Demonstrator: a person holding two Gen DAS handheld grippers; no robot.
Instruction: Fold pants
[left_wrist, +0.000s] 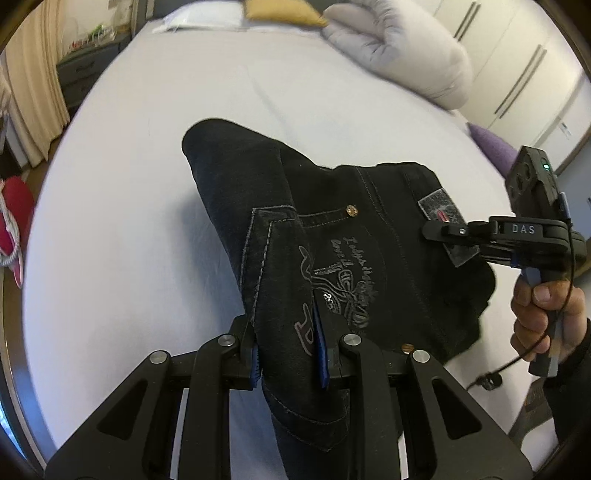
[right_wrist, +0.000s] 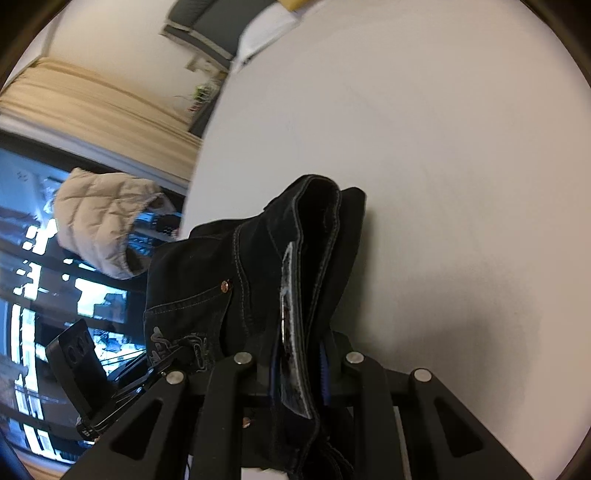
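Note:
Black jeans (left_wrist: 332, 236) with grey stitching and a printed back pocket hang bunched above the white bed (left_wrist: 129, 206). My left gripper (left_wrist: 290, 354) is shut on the pocket side of the jeans near the waistband. My right gripper (left_wrist: 448, 230) comes in from the right and is shut on the waistband by the grey leather patch (left_wrist: 443, 218). In the right wrist view the right gripper (right_wrist: 299, 373) pinches the folded waistband edge of the jeans (right_wrist: 258, 280), and the left gripper's body (right_wrist: 79, 373) shows at lower left.
A rolled white duvet (left_wrist: 402, 48), a white pillow (left_wrist: 207, 16) and a yellow cushion (left_wrist: 280, 13) lie at the bed's far end. Grey drawers (left_wrist: 85, 74) and beige curtains (left_wrist: 29, 96) stand left. White wardrobes (left_wrist: 517, 66) stand right. A beige quilted jacket (right_wrist: 99, 225) hangs by the window.

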